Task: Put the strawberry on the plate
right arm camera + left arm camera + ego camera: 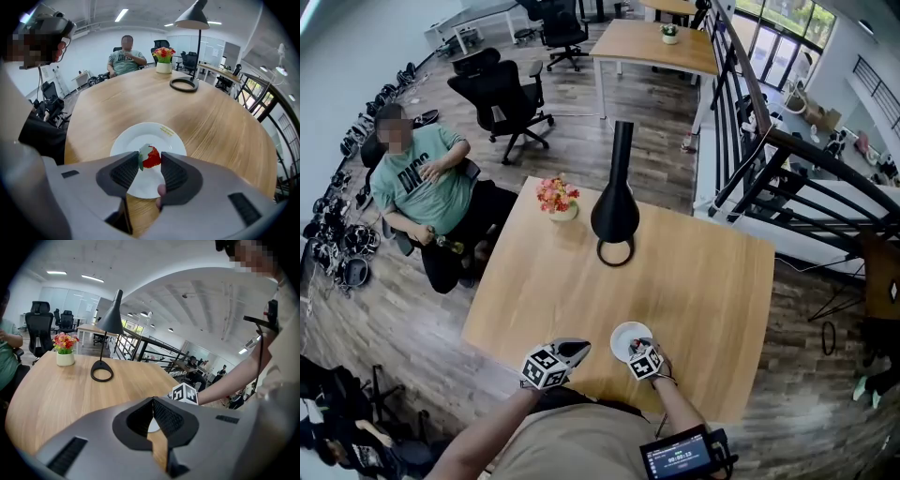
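Grasping the strawberry (151,158) with the right gripper (149,157): one pad against the green leafy end, the other against the red flesh. Pinched at the very tips of the jaws, likely to keep the fruit in plain sight and free to fall clear on release. Held directly over the plate (125,140), with white dish showing beyond the jaw tips and below them. Cannot tell from the right gripper view whether resting on the dish or hanging just above it; judged to be a little above. Aimed steeply down at the table (220,126), a sensible pose for setting down something soft and round without flicking it sideways.

From the head view: right gripper (639,349) over the near part of the plate (622,336), left gripper (572,352) just beside it on the left. Left jaws clenched tip to tip, with nothing between them. Beyond them, only a sliver of white plate and bare wood. Probably parked there to stay out of the way, being unneeded for a one-handed placement.

Judged close to the end of the task, with only the last lowering and the release left. Worth opening gently and lifting straight away, to guard against rolling toward the rim or sticking to a pad.
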Tool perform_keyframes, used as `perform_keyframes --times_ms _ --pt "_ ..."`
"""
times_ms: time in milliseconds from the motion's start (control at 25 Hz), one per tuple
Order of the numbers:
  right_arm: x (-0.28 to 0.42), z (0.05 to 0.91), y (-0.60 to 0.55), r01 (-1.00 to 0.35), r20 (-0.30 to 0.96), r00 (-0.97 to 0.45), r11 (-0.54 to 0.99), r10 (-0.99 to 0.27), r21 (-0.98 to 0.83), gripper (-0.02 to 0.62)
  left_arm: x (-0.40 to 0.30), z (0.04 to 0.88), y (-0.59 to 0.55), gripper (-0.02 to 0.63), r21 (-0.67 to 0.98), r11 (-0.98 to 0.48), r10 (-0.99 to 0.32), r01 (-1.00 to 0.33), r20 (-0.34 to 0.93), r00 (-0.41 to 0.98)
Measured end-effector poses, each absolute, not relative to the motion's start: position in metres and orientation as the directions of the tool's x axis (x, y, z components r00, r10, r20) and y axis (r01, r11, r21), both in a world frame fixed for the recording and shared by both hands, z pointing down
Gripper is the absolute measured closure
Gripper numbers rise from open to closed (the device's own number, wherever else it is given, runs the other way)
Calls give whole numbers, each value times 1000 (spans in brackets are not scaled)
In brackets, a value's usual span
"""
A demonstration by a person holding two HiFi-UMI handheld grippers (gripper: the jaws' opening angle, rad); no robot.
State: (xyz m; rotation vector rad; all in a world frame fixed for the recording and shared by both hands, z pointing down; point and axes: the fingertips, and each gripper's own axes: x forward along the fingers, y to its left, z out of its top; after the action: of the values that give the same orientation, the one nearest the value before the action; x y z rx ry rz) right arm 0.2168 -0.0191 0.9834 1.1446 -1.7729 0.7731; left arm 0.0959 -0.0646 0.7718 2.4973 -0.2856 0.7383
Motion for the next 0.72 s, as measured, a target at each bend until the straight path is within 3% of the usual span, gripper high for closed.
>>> perform_keyframes --times_ms 320,720 --pt "215 994 -22 -922 903 -196 386 -382 -37 445 85 775 -61 601 423 -833 -64 -356 565 822" --pt "220 967 -13 -941 829 -234 331 -507 -63 442 79 775 -51 601 435 -825 -70 -360 555 829"
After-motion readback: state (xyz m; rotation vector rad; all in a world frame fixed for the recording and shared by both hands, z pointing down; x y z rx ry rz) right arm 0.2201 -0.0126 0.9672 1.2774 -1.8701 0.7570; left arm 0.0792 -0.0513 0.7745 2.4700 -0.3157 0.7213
